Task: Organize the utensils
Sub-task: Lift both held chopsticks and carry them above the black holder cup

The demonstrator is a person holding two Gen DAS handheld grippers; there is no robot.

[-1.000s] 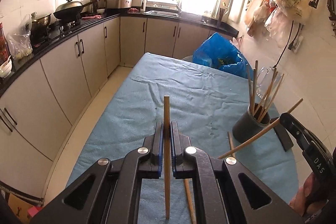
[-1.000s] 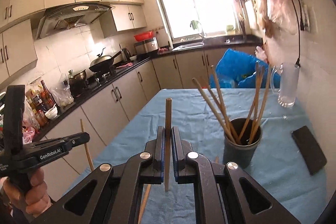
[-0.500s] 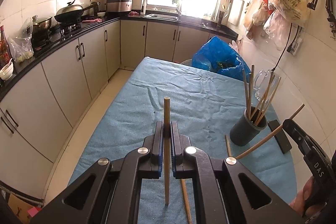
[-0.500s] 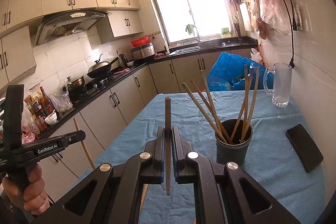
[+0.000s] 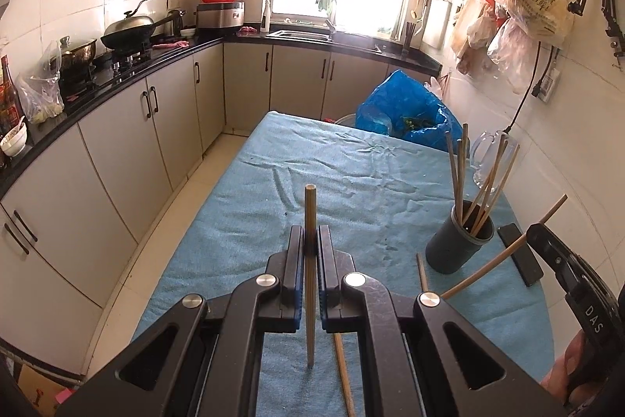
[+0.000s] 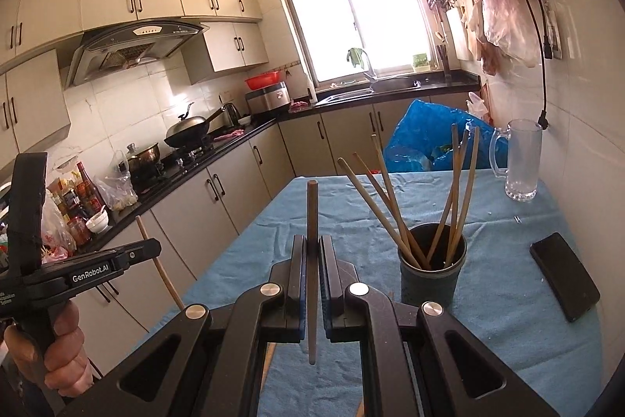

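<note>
My left gripper (image 5: 311, 241) is shut on a wooden chopstick (image 5: 309, 213), held upright above the blue table cloth (image 5: 332, 190). My right gripper (image 6: 311, 249) is shut on another chopstick (image 6: 312, 210), also upright, left of a dark utensil cup (image 6: 431, 272) that holds several chopsticks. In the left wrist view the cup (image 5: 457, 241) stands at the right, and the right gripper's chopstick (image 5: 504, 253) slants beside it. Two loose chopsticks (image 5: 421, 266) lie on the cloth near the cup and under my left gripper.
A black phone (image 6: 564, 276) lies right of the cup. A glass mug (image 6: 521, 159) and a blue bag (image 6: 425, 135) stand at the table's far end. Kitchen cabinets (image 5: 117, 151) run along the left, across a floor gap.
Both grippers have lifted and pulled back a little with their chopsticks; the cup and table look lower and farther in both views. Both stay shut.
</note>
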